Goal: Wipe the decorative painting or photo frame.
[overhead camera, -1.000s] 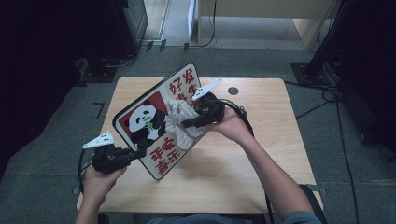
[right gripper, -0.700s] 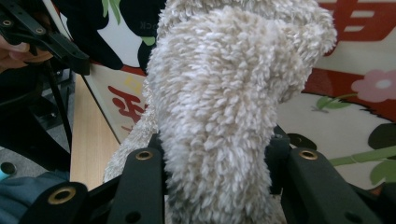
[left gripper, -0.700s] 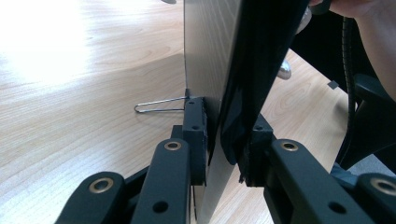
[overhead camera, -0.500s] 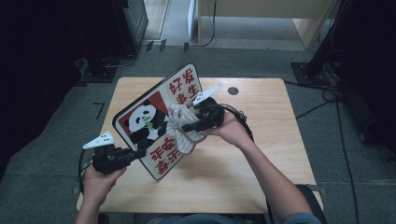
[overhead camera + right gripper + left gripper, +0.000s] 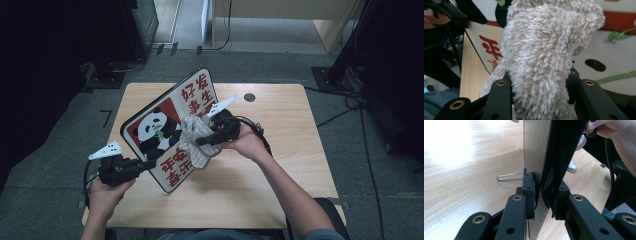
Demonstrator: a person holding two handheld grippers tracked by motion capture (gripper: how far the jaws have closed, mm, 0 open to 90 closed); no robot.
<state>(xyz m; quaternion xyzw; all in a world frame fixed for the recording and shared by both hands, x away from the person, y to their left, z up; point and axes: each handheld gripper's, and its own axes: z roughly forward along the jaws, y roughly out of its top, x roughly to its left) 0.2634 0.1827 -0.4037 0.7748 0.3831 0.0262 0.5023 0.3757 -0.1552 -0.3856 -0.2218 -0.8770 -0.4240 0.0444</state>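
Note:
A sign board point(image 5: 160, 130) with a panda picture and red characters is held tilted above the wooden table point(image 5: 280, 115). My left gripper point(image 5: 150, 164) is shut on the board's lower left edge. In the left gripper view the board point(image 5: 535, 150) stands edge-on, with the pads of the left gripper point(image 5: 543, 192) pressed against both faces. My right gripper point(image 5: 200, 141) is shut on a beige fluffy cloth point(image 5: 192, 142), which lies against the board's printed face. In the right gripper view the cloth point(image 5: 541, 50) bulges up between the right gripper's point(image 5: 539, 80) jaws, in front of the board point(image 5: 614, 47).
A thin wire loop point(image 5: 509, 176) sticks out from the board's back near the left jaw. A round dark hole point(image 5: 249, 97) sits in the table's far side. A black cable point(image 5: 257, 131) trails from the right gripper. Dark furniture stands around the table.
The right gripper and its cloth have slid slightly down the board's face toward the near edge. The left gripper and the board have stayed put.

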